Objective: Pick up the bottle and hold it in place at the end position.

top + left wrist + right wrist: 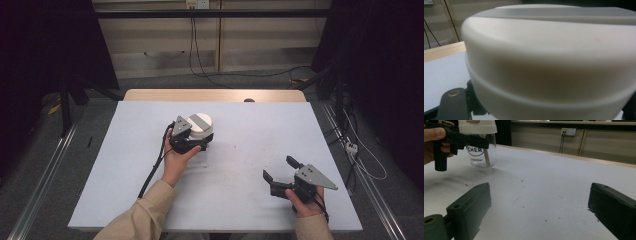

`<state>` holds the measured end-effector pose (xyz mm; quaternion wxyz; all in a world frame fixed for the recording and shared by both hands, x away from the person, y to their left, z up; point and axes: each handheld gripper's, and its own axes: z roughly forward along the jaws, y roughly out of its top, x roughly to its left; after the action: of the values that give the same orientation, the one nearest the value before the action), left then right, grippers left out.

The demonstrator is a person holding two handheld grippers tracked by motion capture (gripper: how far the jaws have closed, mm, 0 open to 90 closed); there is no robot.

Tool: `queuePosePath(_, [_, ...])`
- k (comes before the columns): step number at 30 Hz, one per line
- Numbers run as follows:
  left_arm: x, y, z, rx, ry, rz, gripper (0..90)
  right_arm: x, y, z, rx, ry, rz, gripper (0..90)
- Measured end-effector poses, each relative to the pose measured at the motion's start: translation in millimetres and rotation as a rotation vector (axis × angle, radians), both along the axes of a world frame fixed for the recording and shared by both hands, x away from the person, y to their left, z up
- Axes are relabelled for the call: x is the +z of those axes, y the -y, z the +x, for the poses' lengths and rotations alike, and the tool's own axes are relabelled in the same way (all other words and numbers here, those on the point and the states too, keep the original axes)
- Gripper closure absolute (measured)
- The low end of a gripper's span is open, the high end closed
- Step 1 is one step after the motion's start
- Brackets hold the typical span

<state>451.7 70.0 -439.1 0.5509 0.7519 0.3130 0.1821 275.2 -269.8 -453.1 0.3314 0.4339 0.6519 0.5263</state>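
Starting at the left: dark curtains and a metal floor rail (42,175) run alongside the tabletop (125,190), which is a pale grey-white sheet with a strip of bare wood showing at the far edge. Lots of bare surface on that left side, nothing between the edge and the person's left sleeve (145,212).

A bit left of centre, toward the far half, the left claw (192,142) is up against a jar (201,125) with a white lid. In the right gripper view you can see it's clear glass with "CHERISH" printed on it, standing upright, and the black jaws sit around the lid area. From the left gripper view the lid is right between the jaws, but I can't tell if they're actually squeezing it or just around it.

Middle of the tabletop has some dark scuffs and specks (520,181), otherwise bare.

Right side, near edge: the right claw (280,167) is spread wide open, holding nothing, well apart from the jar. Plenty of free room between the two.

Beyond the far edge there's a pale panelled wall (160,35) with a socket and hanging cables (195,50); more cables on the floor at the right.
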Motion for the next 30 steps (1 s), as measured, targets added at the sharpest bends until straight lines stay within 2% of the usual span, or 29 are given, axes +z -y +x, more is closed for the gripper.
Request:
queuePosePath(18, [-1.6,18.4,5.7,-0.025,0.007,0.015,18.5,0.0,1.1,-1.2,-0.001,0.001,-0.001,4.1])
queuePosePath(22, [-4.4,24.5,5.9,-0.034,-0.005,0.014,18.5,0.0,2.0,-2.1,-0.005,0.002,-0.002,4.1])
queuePosePath(30, [-7.1,30.0,4.7,-0.048,-0.003,0.030,18.5,0.0,3.4,-4.1,-0.008,0.003,-0.006,4.1])
